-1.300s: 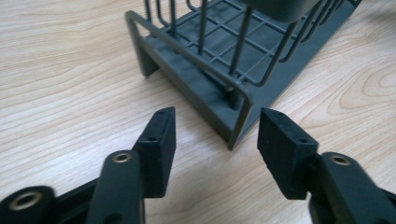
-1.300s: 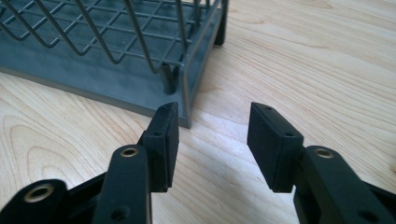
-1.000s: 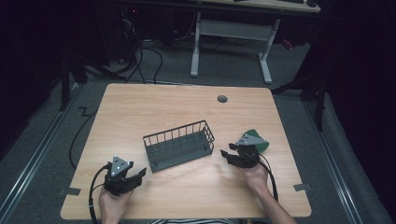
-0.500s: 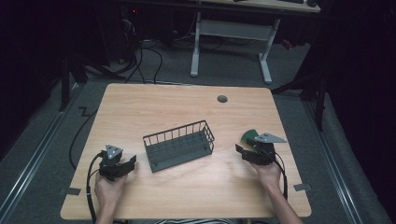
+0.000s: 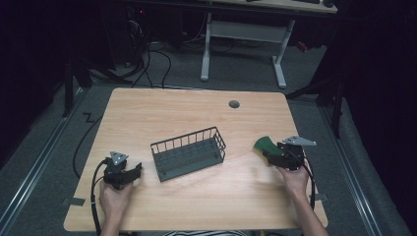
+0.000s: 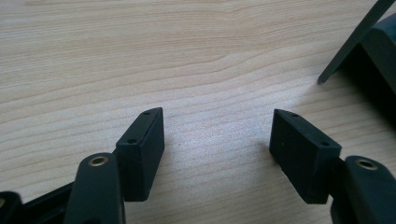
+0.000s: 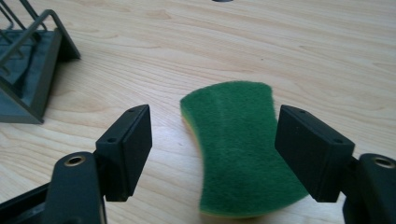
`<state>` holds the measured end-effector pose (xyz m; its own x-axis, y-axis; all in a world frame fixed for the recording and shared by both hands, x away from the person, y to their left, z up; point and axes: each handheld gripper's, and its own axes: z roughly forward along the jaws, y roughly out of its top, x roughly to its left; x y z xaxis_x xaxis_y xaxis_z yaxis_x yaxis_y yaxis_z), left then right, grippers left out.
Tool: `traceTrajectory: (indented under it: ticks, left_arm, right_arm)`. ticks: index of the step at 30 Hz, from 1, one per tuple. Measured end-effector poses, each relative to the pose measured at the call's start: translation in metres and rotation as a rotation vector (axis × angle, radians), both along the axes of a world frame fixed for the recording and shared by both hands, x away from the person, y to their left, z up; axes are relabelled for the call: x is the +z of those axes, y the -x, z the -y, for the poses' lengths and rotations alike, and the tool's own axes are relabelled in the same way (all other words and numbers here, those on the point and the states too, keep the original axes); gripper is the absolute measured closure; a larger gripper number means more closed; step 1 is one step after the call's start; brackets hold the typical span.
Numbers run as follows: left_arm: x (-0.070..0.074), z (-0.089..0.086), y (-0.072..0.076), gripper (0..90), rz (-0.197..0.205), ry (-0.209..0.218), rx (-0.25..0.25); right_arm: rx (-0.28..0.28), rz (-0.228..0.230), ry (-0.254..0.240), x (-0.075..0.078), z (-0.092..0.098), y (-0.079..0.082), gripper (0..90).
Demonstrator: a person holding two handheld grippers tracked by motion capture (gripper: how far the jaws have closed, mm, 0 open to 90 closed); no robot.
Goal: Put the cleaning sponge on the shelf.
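On the pale wooden table [image 5: 196,118], my right gripper [image 7: 212,154], jaws just parted, frees the green sponge [image 7: 238,154]; at nine o'clock, my left gripper [image 6: 217,149] gapes, empty, above dark floor [image 5: 59,123].

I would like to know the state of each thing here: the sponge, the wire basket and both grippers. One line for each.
sponge: lying flat on the table, green side up, between the right gripper's jaws but not pressed by them.
wire basket: upright, empty.
left gripper: open, nothing between the jaws, which have just been opening.
right gripper: open, jaws have just been opening around the sponge.
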<state>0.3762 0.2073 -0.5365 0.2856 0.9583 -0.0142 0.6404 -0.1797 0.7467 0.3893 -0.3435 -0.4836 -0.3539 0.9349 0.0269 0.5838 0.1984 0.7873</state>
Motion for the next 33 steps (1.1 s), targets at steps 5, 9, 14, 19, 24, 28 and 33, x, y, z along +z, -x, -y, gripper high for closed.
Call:
traceTrajectory:
  ticks: [5, 9, 14, 19, 24, 28, 33]
  left_arm:
    - [0.0, 0.0, 0.0, 35.1, 0.001, 0.0, 0.001]
    - [0.0, 0.0, 0.0, 34.9, 0.0, 0.0, 0.0]
    - [0.0, 0.0, 0.0, 34.2, -0.001, -0.003, -0.003]
    - [0.0, 0.0, 0.0, 34.0, -0.001, -0.002, -0.002]
    - [0.0, 0.0, 0.0, 33.8, -0.002, -0.002, -0.002]
    - [0.0, 0.001, 0.0, 33.7, -0.002, -0.002, -0.002]
    - [0.0, 0.001, 0.001, 33.6, -0.002, -0.002, -0.002]
  right_arm:
    - [-0.006, -0.007, 0.02, 0.0, 0.01, -0.006, 25.3]
    - [-0.011, -0.019, 0.015, 0.002, 0.017, -0.013, 24.2]
    - [0.015, -0.023, 0.022, 0.001, 0.019, -0.022, 21.8]
    - [0.044, -0.071, 0.035, -0.008, 0.011, -0.036, 17.5]
    - [0.068, -0.119, 0.057, -0.016, 0.006, -0.048, 14.7]
    - [0.072, -0.118, 0.049, -0.019, 0.004, -0.052, 14.7]
    - [0.078, -0.146, 0.07, -0.026, 0.003, -0.055, 14.7]
